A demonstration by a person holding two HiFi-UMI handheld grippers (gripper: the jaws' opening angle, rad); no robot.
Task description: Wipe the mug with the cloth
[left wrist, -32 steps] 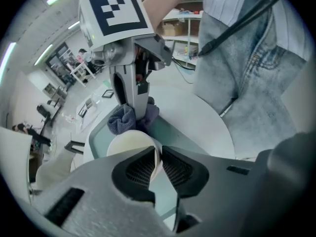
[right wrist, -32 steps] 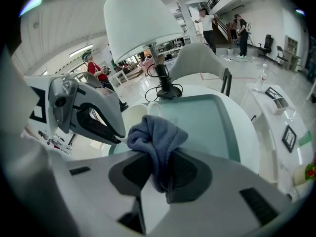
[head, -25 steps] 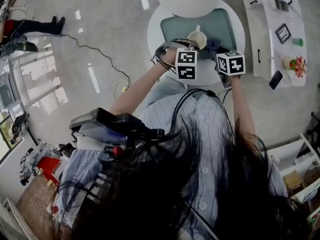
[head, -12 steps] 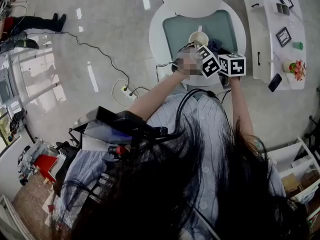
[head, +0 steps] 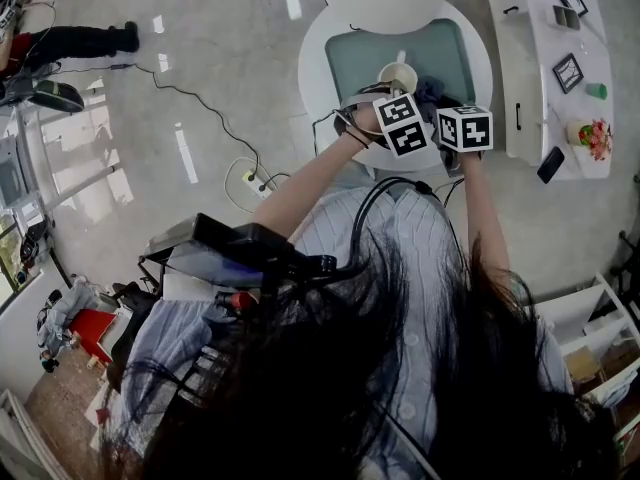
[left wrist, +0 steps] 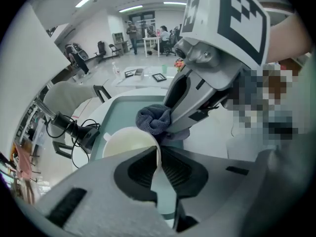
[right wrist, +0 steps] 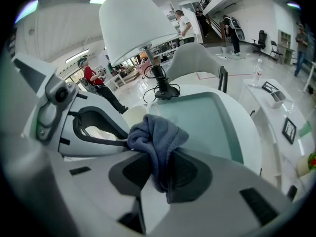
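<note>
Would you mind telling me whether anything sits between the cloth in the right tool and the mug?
Nothing visible does. The cloth, pinched in the right tool, sits right beside the mug, whose rim the left tool grips.

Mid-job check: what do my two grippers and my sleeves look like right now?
The left gripper and right gripper have light grey plastic bodies and black ribbed pads. Each carries a white cube with black square markers. A black cable runs from them. The pale blue striped shirt leaves the forearms bare.

Glossy grey floor; round white table; white lampshade
</note>
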